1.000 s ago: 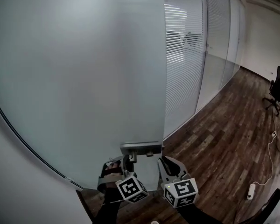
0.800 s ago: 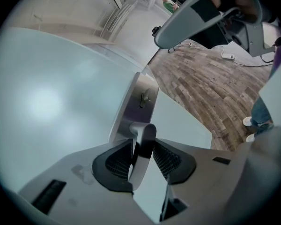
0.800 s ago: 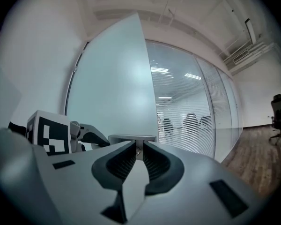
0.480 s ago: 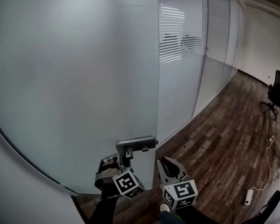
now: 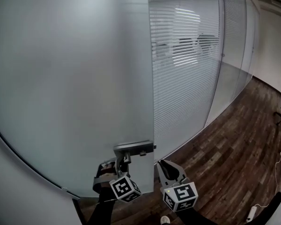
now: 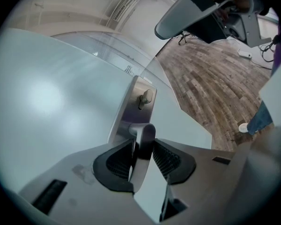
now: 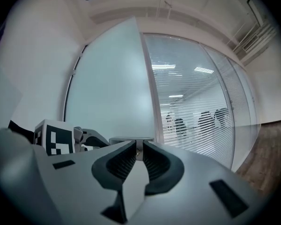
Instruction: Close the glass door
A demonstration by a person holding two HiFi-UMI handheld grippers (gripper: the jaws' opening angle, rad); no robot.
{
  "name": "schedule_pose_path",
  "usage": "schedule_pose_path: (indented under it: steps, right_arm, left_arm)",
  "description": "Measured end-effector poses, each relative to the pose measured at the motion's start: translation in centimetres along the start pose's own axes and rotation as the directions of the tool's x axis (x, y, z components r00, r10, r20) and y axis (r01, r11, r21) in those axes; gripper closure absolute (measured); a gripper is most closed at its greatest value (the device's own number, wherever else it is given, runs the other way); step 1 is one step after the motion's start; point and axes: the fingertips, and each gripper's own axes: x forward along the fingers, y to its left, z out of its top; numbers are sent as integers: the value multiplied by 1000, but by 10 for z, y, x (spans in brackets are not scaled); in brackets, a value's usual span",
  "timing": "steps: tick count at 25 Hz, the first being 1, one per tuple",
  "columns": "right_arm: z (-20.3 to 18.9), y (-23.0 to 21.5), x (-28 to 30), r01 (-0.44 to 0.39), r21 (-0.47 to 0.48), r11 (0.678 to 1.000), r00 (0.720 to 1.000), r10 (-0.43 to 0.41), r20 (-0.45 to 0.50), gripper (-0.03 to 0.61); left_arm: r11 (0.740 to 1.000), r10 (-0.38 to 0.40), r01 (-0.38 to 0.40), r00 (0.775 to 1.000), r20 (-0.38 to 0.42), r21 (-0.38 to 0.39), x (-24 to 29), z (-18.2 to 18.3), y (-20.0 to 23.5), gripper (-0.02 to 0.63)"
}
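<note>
The left tool (image 6: 141, 150) is clamping the handle (image 6: 145, 131) of the frosted glass door (image 5: 75, 78), whose free edge is standing before a slatted glass wall (image 5: 192, 69). The right tool (image 7: 137, 157) is hovering just beside the left one, jaws slightly apart and gripping nothing.

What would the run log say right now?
left gripper: shut on silver metal door handle | right gripper: empty | frosted glass door: open

The glass door (image 5: 70, 78) is frosted and matt. Its handle (image 6: 141, 146) is smooth brushed metal. The floor (image 5: 234, 144) is grained wood.
</note>
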Motion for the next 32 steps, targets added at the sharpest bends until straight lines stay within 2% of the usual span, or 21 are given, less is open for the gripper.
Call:
schedule_pose_path:
  steps: [5, 16, 19, 25, 32]
  right_arm:
    - [4, -22, 20, -54, 4, 999, 999, 54, 3, 538]
    - [-4, -31, 59, -137, 18, 990, 991, 137, -6, 537]
    - [-2, -34, 67, -139, 16, 990, 990, 139, -11, 538]
    - [-29, -45, 91, -117, 17, 993, 993, 117, -24, 537]
    - [-5, -45, 142, -97, 11, 995, 995, 97, -11, 537]
  left_arm:
    - [1000, -5, 4, 1000, -22, -12, 27, 2, 15, 491]
    - [997, -8, 5, 999, -36, -78, 79, -6, 42, 491]
    - [995, -32, 29, 999, -33, -94, 87, -4, 51, 491]
    - [996, -29, 26, 999, -26, -90, 115, -10, 38, 492]
    - [997, -16, 15, 1000, -22, -78, 133, -12, 67, 495]
